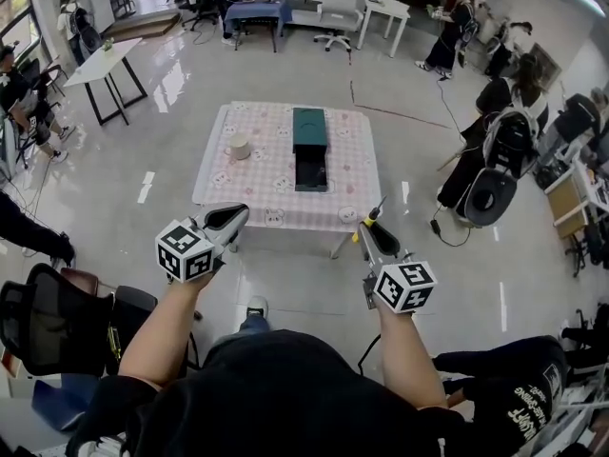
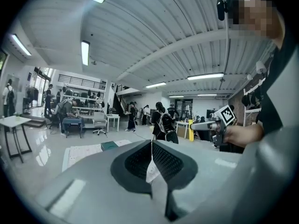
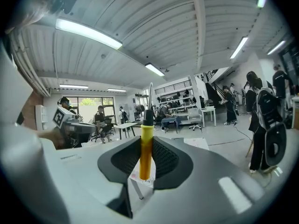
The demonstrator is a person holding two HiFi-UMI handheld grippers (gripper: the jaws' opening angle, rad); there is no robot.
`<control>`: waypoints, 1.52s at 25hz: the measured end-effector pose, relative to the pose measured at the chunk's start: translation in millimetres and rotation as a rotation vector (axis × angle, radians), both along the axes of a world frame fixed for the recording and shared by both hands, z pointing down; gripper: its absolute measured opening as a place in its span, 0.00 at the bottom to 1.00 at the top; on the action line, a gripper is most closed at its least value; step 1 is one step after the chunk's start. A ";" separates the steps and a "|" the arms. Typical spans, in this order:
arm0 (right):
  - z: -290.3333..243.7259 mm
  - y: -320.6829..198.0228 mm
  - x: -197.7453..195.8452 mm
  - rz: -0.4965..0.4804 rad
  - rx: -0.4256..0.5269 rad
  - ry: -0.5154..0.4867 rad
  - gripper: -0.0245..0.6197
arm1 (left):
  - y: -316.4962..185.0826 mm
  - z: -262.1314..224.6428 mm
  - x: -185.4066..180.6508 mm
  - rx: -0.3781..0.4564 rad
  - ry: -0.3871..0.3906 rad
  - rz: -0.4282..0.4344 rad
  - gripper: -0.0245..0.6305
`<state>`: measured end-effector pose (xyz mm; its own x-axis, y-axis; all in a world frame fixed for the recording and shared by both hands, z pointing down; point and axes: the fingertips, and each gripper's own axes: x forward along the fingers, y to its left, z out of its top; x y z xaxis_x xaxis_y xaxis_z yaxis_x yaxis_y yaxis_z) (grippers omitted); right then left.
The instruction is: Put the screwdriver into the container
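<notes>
Two grippers in the air, short of the table (image 1: 255,185). Left gripper (image 1: 231,218): fingers together, nothing between. Green container (image 1: 310,131) on table, right of centre. Right gripper (image 1: 373,230): fingers clamped on yellow handle of screwdriver (image 3: 145,146), shaft beyond the tips, well apart from container

Materials and finishes, both gripper views and head view.
The screwdriver (image 3: 145,139) has a glossy yellow plastic handle and bright metal shaft; the right gripper (image 3: 146,154) pads (image 3: 166,160) are matt black, ribbed; tablecloth (image 1: 266,174) printed cloth; floor (image 1: 171,74) polished, reflective.
</notes>
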<state>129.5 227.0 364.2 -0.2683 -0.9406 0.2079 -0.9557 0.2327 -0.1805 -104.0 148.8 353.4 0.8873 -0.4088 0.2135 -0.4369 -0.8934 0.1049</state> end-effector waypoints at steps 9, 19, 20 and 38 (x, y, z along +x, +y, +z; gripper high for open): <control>18.0 -27.9 -3.2 0.035 -0.023 0.006 0.20 | -29.2 15.4 -6.3 -0.030 0.004 0.010 0.04; 41.9 -61.6 -8.0 0.053 -0.074 -0.006 0.20 | -77.3 41.7 -13.5 -0.074 0.014 -0.010 0.04; 42.6 -65.4 -7.3 0.056 -0.076 -0.008 0.20 | -81.7 43.2 -12.4 -0.076 0.014 -0.009 0.04; 53.5 -120.6 -5.0 0.086 -0.109 -0.022 0.20 | -149.7 53.8 5.0 -0.105 0.007 0.039 0.04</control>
<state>124.5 106.4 417.7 -0.1932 -0.9326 0.3048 -0.9667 0.1278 -0.2216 -99.0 -0.9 407.2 0.9036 -0.3500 0.2471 -0.4012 -0.8936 0.2014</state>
